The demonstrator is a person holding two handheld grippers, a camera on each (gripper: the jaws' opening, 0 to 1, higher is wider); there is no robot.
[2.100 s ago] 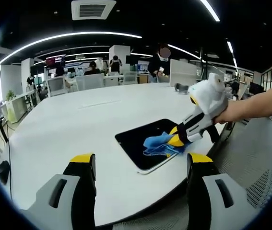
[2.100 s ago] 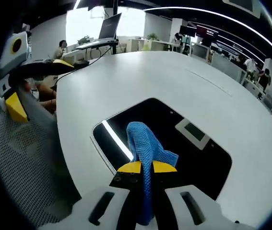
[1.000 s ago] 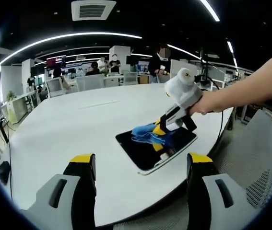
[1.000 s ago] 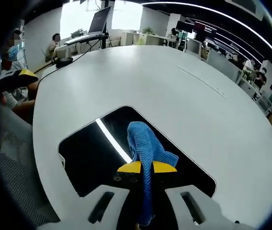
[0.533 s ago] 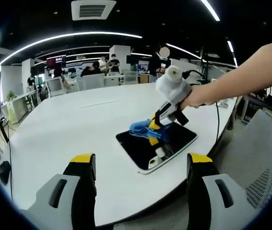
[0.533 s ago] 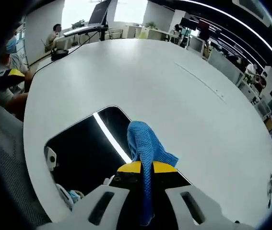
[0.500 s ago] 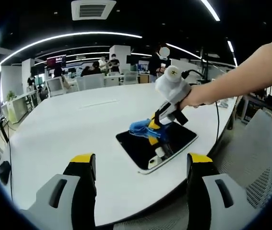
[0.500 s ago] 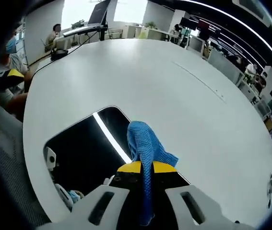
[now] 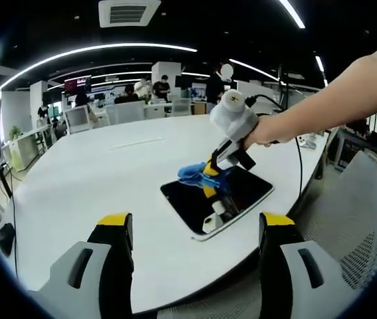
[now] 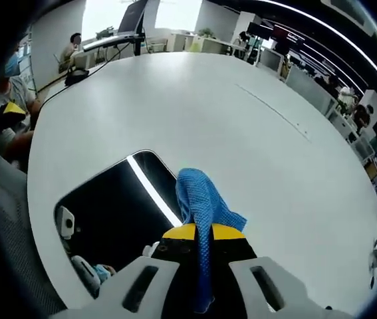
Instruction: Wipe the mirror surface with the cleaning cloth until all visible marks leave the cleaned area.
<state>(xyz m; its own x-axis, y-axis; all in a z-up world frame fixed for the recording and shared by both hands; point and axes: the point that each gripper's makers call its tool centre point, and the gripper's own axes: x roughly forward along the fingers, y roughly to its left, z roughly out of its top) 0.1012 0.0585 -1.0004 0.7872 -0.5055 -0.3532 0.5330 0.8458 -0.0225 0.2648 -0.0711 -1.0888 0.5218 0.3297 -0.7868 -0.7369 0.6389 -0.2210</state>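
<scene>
Mirror [image 9: 231, 196] lies flat on the white table [image 9: 95, 173], near the table's edge closest to the left gripper's camera; its dark glass reflects a bright ceiling strip and the right gripper.

Right gripper [image 9: 209, 170] – jaws clamped on the blue cloth [image 9: 195, 175], held by a hand [image 9: 258, 133] with a bare forearm reaching in from the right. Cloth pressed onto the mirror at its far corner. In the right gripper view the cloth [image 10: 201, 199] stands up between the yellow fingertips [image 10: 179, 231], bunched over the mirror [image 10: 108, 206] edge, table [image 10: 254, 133] beyond it.

Left gripper [image 9: 195, 229] – jaws wide apart, gripping nothing, above the table edge and well apart from the mirror.

Marks on the glass: cannot tell.
</scene>
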